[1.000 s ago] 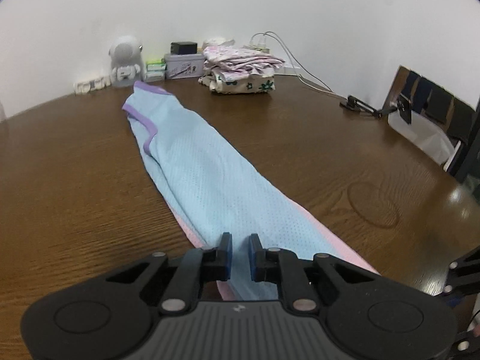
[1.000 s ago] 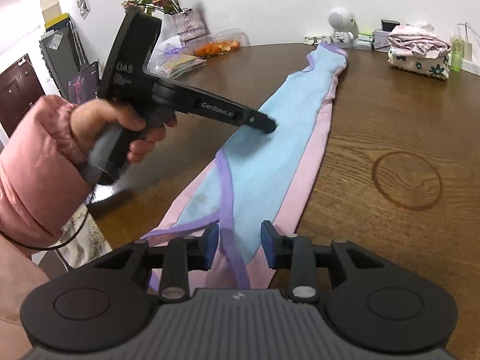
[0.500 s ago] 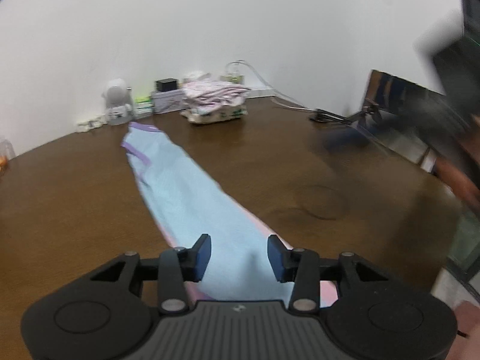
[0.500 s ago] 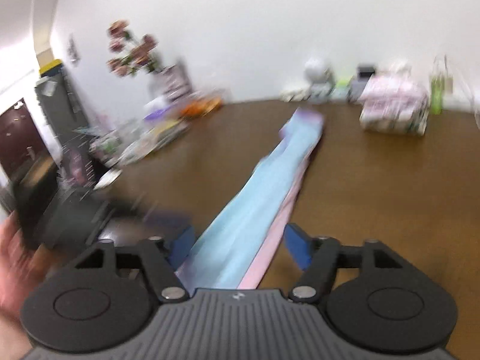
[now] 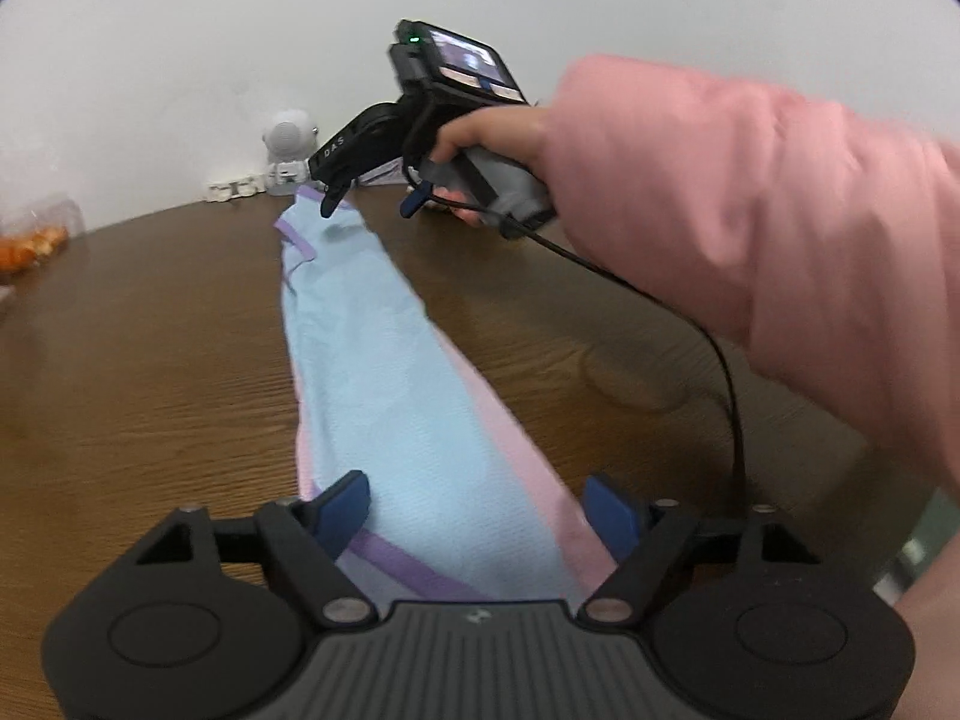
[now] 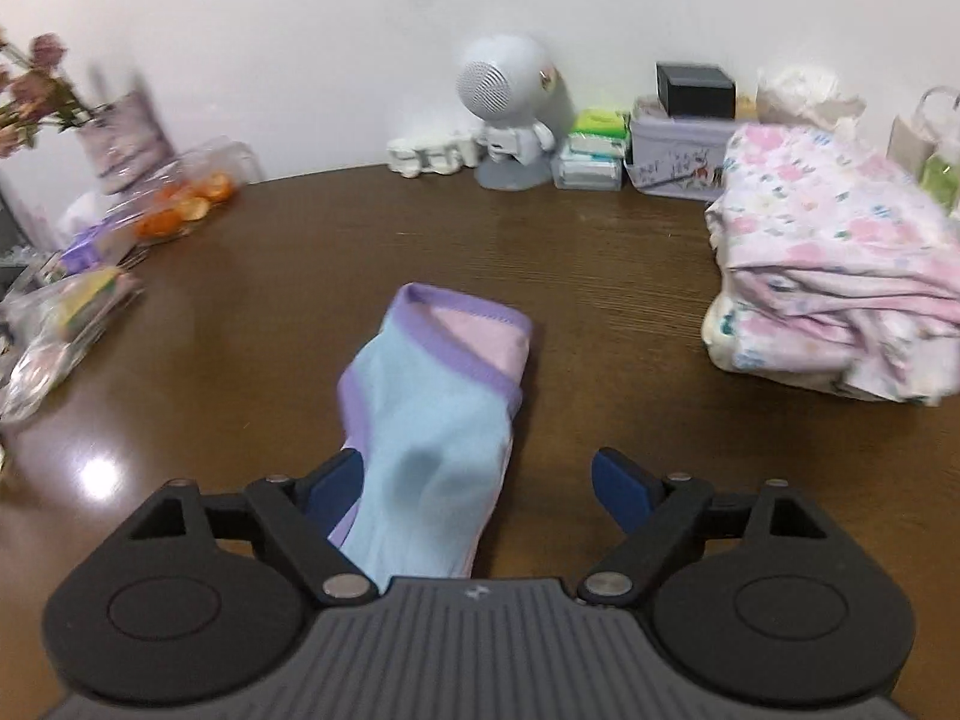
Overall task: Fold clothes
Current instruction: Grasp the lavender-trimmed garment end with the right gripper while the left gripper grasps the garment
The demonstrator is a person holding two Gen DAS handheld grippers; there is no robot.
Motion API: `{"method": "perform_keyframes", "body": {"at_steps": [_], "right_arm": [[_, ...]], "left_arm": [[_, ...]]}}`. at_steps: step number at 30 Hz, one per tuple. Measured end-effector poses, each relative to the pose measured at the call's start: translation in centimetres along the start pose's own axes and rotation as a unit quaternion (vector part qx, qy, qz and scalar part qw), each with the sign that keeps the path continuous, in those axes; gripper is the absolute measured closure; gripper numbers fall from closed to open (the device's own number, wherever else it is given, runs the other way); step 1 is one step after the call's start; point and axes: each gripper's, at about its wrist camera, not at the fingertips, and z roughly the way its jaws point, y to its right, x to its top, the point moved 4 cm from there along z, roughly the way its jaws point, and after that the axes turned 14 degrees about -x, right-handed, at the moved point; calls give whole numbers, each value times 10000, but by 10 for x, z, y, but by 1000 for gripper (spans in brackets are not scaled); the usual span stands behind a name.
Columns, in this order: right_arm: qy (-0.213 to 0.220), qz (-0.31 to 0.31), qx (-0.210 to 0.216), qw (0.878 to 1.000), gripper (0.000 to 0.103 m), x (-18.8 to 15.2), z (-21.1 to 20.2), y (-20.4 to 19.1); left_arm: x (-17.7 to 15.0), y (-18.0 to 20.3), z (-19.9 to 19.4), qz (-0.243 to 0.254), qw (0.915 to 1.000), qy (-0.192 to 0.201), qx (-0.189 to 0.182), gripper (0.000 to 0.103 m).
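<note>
Wooden table (image 6: 600, 276) with folded floral pile (image 6: 840, 276) beside blue garment (image 6: 432, 420); both tongs opening, unclenched, ungripping.

The left wrist camera is sitting low behind its own fingers at one end of the long blue garment (image 5: 384, 372), looking down its length toward the wall. The right wrist camera is looking from close above the far end (image 6: 432, 408). Both are showing the brown table (image 5: 150, 360) and the white robot toy (image 6: 510, 114).
</note>
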Motion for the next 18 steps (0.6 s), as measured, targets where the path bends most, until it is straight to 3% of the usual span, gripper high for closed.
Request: {"method": "perform_keyframes", "body": {"at_steps": [2, 4, 5, 7, 9, 12, 18], "right_arm": [[-3, 149, 81, 9999, 21, 2, 9, -1], [24, 281, 189, 9994, 31, 6, 14, 0], [3, 327, 216, 9992, 36, 7, 16, 0], [-123, 394, 275, 9988, 76, 6, 24, -1], [-228, 509, 319, 9979, 90, 5, 29, 1], [-198, 619, 245, 9976, 98, 2, 29, 5], [-79, 645, 55, 9979, 99, -18, 0, 26]], "left_arm": [[-1, 0, 6, -1, 9998, -175, 42, 50], [-3, 2, 13, 31, 9993, -361, -17, 66], [-4, 4, 16, 83, 9990, -432, -26, 68], [-3, 8, 17, 230, 9984, -520, 24, 69], [-4, 8, 16, 310, 9979, -574, 26, 69], [-6, 8, 11, 498, 9965, -670, 2, 69], [-8, -8, -8, 988, 9900, -990, 197, 69]]}}
